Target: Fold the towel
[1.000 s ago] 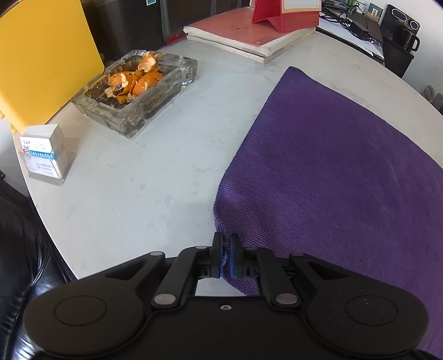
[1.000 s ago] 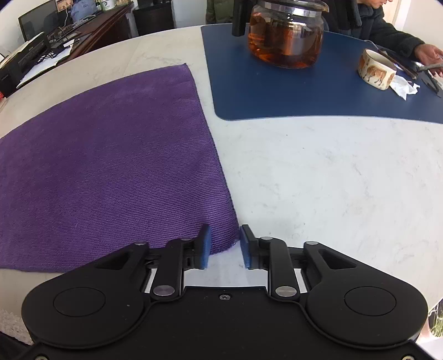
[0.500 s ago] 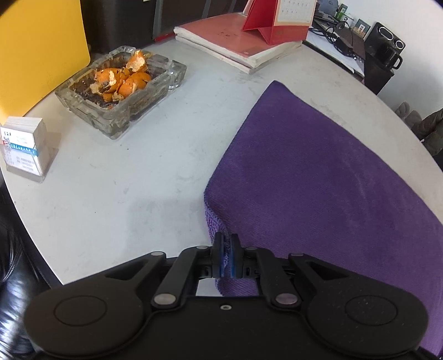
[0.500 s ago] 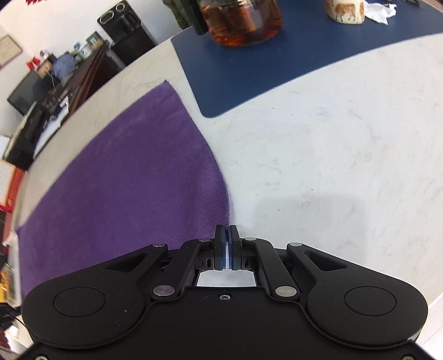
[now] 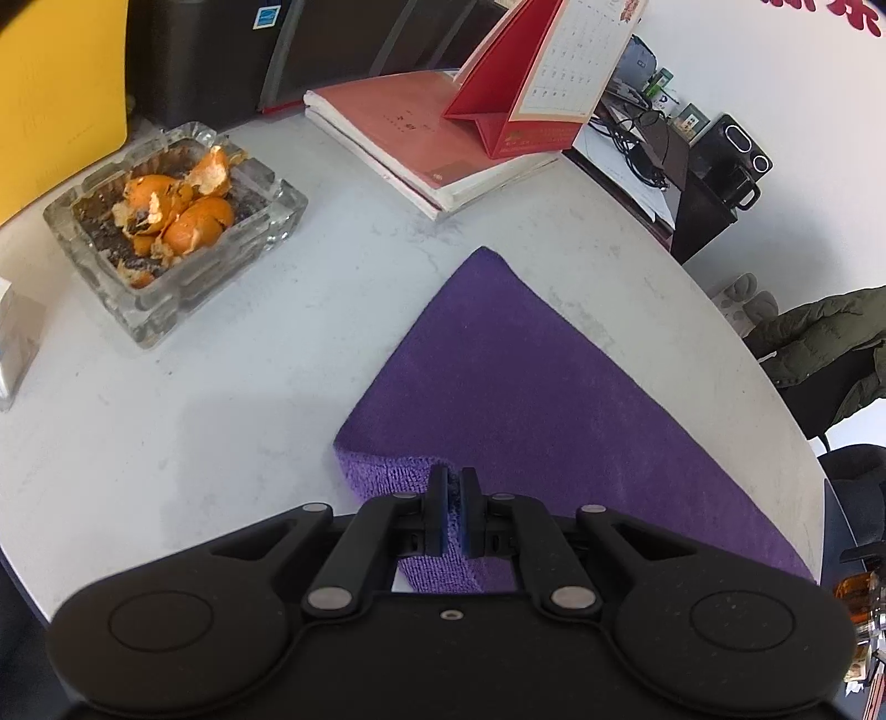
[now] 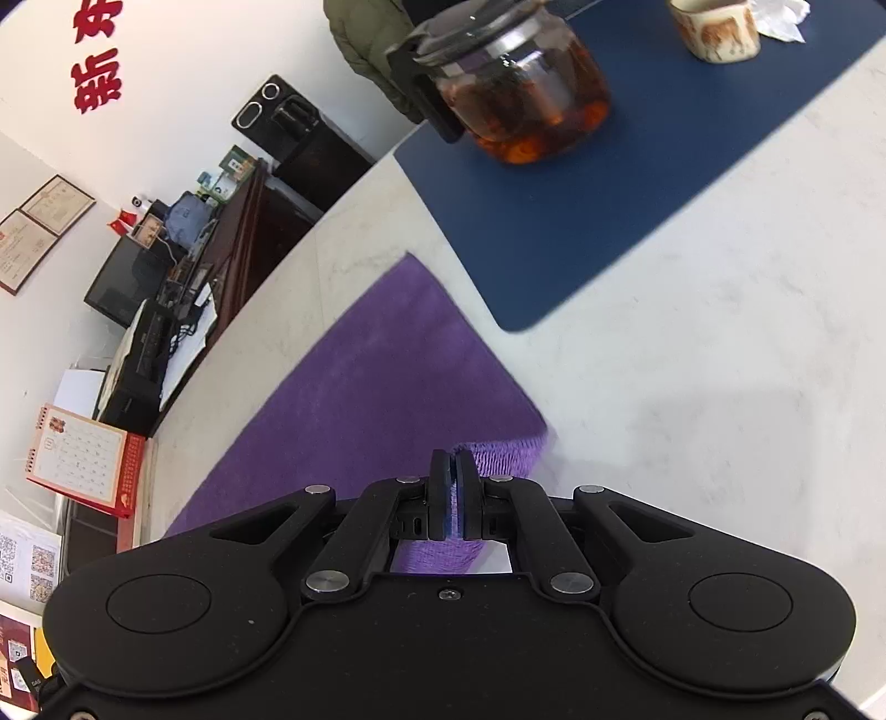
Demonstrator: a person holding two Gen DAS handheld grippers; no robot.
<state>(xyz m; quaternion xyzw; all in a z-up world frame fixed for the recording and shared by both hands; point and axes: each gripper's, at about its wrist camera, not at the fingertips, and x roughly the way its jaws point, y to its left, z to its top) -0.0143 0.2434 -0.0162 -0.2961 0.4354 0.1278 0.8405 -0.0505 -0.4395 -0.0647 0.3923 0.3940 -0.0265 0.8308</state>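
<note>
A purple towel (image 5: 526,382) lies on a white marble table (image 5: 221,399). My left gripper (image 5: 453,493) is shut on the towel's near left corner, which is lifted and curled over so its underside shows. The towel also shows in the right wrist view (image 6: 376,376). My right gripper (image 6: 454,482) is shut on the near right corner, also raised and folded over. The far corners still lie flat on the table.
A glass ashtray (image 5: 171,227) with orange peels stands far left, with books (image 5: 426,138) and a red calendar (image 5: 542,83) behind. A blue mat (image 6: 637,183) with a glass teapot (image 6: 515,88) and a cup (image 6: 714,27) lies far right.
The right gripper closed on the towel's corner. Both grippers lifted their corners and moved forward over the towel, so the near edge now curls over.
</note>
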